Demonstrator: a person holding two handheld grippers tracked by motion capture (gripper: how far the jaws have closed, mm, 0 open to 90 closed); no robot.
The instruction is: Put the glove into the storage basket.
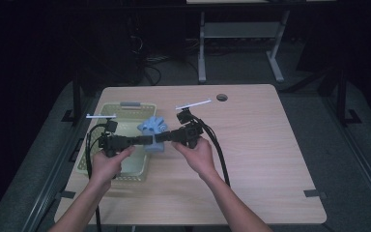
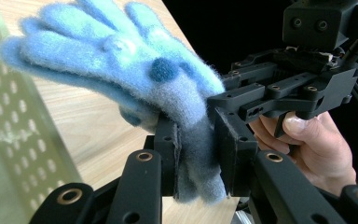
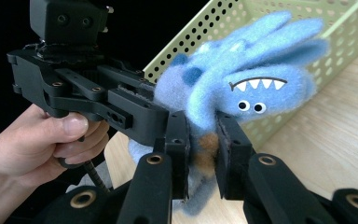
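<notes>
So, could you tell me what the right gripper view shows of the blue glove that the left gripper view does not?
The right gripper view shows the blue glove's printed face: white zigzag teeth and two small eyes, plus a brown patch between the jaws. The left gripper view shows its plain side instead, with a dark blue spot, and the right gripper clamped on it. Both show the glove pinched by the two grippers, with the green perforated basket and the wooden table behind.

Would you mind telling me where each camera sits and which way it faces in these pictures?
High view: above the person's side, looking forward and down on the table; both forearms enter from below.
Left gripper view: rides the left gripper, facing the right gripper and hand.
Right gripper view: rides the right gripper, facing the left gripper and basket.
All share the blue glove, clamped by both.
</notes>
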